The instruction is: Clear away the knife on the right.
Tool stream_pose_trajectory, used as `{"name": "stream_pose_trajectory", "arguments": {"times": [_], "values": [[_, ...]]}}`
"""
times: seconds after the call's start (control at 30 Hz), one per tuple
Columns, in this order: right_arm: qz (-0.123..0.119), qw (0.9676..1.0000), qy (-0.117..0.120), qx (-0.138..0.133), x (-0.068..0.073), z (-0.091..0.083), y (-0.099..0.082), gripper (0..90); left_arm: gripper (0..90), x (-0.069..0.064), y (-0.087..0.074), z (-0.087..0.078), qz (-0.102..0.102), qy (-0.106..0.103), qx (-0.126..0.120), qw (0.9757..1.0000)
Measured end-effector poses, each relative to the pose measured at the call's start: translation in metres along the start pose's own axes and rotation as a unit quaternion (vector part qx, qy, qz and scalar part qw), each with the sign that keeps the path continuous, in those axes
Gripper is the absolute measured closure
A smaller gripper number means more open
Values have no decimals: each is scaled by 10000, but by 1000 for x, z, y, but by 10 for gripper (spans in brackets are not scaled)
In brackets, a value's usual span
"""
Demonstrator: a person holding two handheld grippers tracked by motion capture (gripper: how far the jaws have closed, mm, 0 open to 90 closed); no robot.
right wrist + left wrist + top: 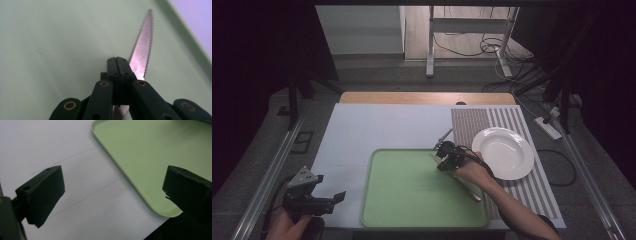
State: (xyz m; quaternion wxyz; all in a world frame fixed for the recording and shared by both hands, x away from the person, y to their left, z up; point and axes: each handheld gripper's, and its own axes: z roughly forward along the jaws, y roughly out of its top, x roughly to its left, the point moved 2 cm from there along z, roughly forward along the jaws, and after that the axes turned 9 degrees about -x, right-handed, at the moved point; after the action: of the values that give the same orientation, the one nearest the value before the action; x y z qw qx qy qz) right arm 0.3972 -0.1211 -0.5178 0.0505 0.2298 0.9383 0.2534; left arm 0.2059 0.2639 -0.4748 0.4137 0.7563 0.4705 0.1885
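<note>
A serrated knife [143, 47] lies slanted on the green tray [412, 200], its pale handle [474, 194] near the tray's right edge under the person's forearm. My right gripper [443, 161] is over the tray's upper right part, jaws shut together. In the right gripper view the blade runs out from under the shut jaws [117, 61] and off to the right; I cannot tell whether it is pinched. My left gripper [339, 196] hovers open off the tray's lower left corner [160, 207] with nothing between its fingers [42, 192].
A white plate [504, 152] rests on a striped mat [472, 125] right of the tray. A thin metal utensil [445, 135] lies just beyond the tray's far right corner. White table surface [377, 125] stretches behind and to the left.
</note>
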Motion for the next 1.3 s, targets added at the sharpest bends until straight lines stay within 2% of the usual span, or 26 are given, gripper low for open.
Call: {"name": "stream_pose_trajectory", "arguments": {"times": [0.1, 0.23, 0.43, 0.53, 0.77, 1.0, 1.3], "values": [[238, 9996, 136, -45, -9, -6, -9, 900, 43, 0, 0, 0, 0, 3, 0, 10000], [344, 9990, 260, -95, -14, -12, -20, 900, 43, 0, 0, 0, 2, 7, 5, 10000], [433, 9986, 280, -83, -19, -18, -28, 900, 43, 0, 0, 0, 15, 15, 13, 10000], [371, 9990, 250, -23, -18, -17, -27, 900, 43, 0, 0, 0, 14, 18, 7, 10000], [470, 9986, 245, -12, -19, -22, -33, 900, 43, 0, 0, 0, 11, 9, 2, 10000], [604, 9979, 225, -8, -23, -30, -47, 900, 43, -1, 0, 0, 27, 21, 14, 10000], [787, 9969, 71, -6, -30, -42, -65, 900, 43, -1, 0, 1, 24, 24, 28, 10000]]}}
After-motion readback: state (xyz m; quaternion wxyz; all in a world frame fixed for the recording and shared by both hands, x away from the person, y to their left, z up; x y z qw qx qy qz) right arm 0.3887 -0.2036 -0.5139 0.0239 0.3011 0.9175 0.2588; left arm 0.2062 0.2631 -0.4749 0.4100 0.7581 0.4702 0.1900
